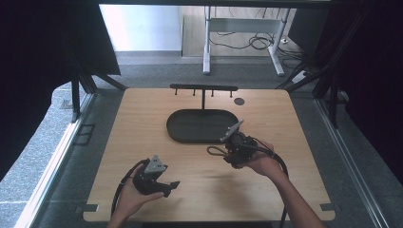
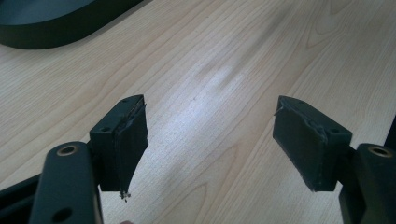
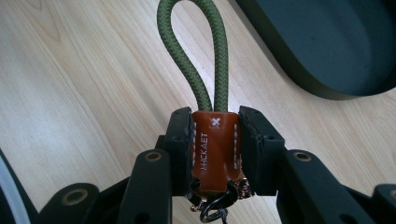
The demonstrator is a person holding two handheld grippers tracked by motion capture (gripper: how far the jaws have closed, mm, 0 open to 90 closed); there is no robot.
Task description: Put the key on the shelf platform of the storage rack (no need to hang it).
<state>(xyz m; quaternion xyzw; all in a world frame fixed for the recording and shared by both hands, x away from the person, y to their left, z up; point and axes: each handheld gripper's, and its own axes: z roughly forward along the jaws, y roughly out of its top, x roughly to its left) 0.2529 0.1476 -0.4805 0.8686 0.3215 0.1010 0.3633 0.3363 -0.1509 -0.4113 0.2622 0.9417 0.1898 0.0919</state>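
Clamped between the right gripper's (image 3: 216,149) jaws: a brown leather key fob with an olive-green cord loop (image 3: 215,147), held above the wooden table (image 1: 142,133) near the black oval tray (image 1: 202,126). Left gripper (image 2: 212,142) jaws stand apart, nothing between them.

Pale wood grain runs across the desk (image 3: 70,93), a smooth finish with a soft sheen where the light catches it. The key strap (image 3: 215,149) shows tan leather, smooth and slightly glossy, with pale stitching and stamped lettering (hard to read), and its loop (image 3: 196,51) is green braided cord, coarse and matt. The right hand-held gripper (image 3: 215,151) looks like matt black plastic with brassy metal rivets. The left hand-held gripper (image 2: 210,140) has dull, rubbery pads (image 2: 122,144), scuffed and fraying at the edges. The oval tray (image 1: 202,126) looks dark, matt and smooth.
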